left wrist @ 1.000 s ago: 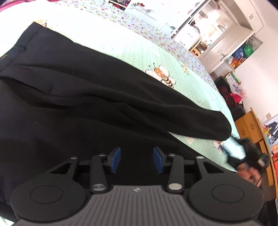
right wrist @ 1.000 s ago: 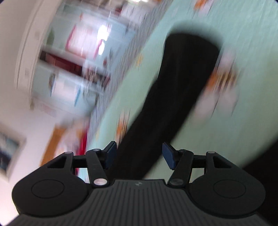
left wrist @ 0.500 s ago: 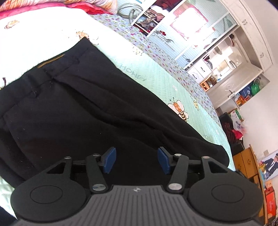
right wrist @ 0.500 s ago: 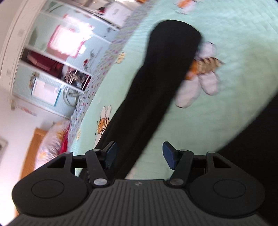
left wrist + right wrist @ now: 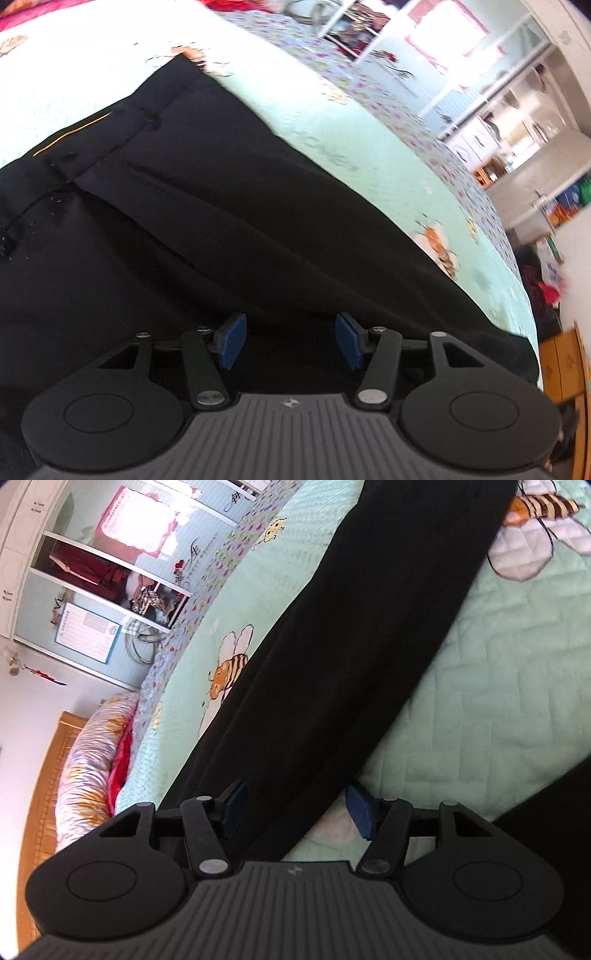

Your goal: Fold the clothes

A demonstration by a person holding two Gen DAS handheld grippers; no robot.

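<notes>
Black trousers [image 5: 207, 221] of smooth dark cloth lie spread across your mint-green quilted bedspread [image 5: 369, 155], the one printed with cartoon bees. Through your left wrist camera you see the waistband end at the upper left, with a thin orange line [image 5: 70, 136] along it and creases running down the cloth toward the camera. Your left gripper [image 5: 290, 345] hovers above this cloth with its blue pads [image 5: 232, 341] spread apart and nothing pinched between them; the dark fabric fills the gap only as background.

Through your right wrist camera one trouser leg [image 5: 351, 646] runs as a long dark band from the top right down to the gripper, lying flat on the bedspread between two printed bees [image 5: 227, 672]. Your right gripper [image 5: 297, 810] is released too: its pads stand wide, the left one over the leg's cloth and the right one over bare quilt, and neither presses on anything that you can see. A floral pillow [image 5: 88, 753] lies at the far left by the wooden headboard [image 5: 40, 786], and wardrobe shelves [image 5: 110, 572] stand beyond the bed.
</notes>
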